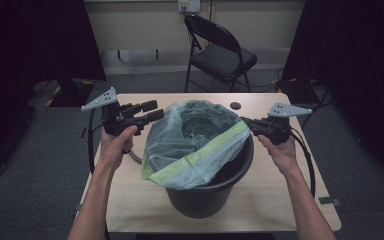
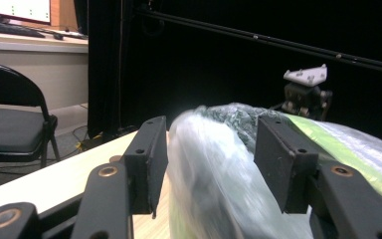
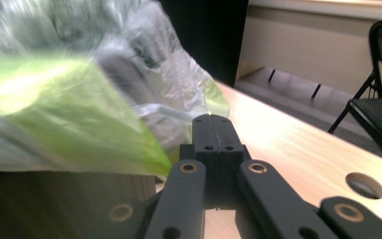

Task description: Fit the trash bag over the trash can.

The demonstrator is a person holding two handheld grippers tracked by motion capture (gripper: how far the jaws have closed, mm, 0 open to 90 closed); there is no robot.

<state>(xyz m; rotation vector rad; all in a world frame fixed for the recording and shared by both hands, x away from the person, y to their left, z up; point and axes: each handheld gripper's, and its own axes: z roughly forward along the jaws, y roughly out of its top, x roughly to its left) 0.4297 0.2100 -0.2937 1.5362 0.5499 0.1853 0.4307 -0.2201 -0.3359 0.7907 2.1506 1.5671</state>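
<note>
A black bin [image 1: 205,197] stands in the middle of the wooden table [image 1: 290,200]. A clear plastic bag [image 1: 190,145] with a green band along its mouth lies loosely over the bin's top. My left gripper [image 1: 152,111] is open at the bag's left side, level with the rim. In the left gripper view its jaws [image 2: 209,149] stand wide apart, with a bulge of the bag [image 2: 214,184] just ahead between them. My right gripper [image 1: 246,123] is shut on the bag's edge at the right rim. Its closed jaws [image 3: 212,119] pinch the film beside the green band [image 3: 54,99].
A black folding chair [image 1: 220,55] stands behind the table's far edge. A small round hole [image 1: 235,105] sits in the tabletop behind the bin. Dark curtains flank both sides. Cables trail from both grippers along the table's sides.
</note>
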